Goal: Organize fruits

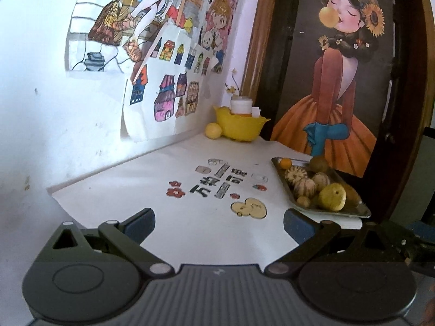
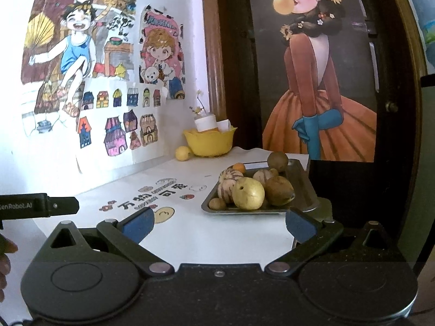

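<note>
Currently, risk: the fruits are heaped on the metal tray, so a neighbour could be nudged off the pile and rolled across the worktop if one is pulled from the middle.
Risk, tray edge: the yellow pear-like fruit sits close to the near rim and could be knocked over it by a low approach.
Risk, loose fruit: a small yellow fruit lies just beside the yellow bowl near the wall and could be rolled away if brushed.
Left gripper: the jaws are spread wide, nothing is held or touched; it is held above bare worktop, with the tray ahead to its right.
Right gripper: the jaws are spread wide and empty; the tray lies directly ahead, near but apart.
Fruits: brown round fruits, striped ones and a small orange fruit are gathered on the tray.
Bowl: a white container is already held in it.
</note>
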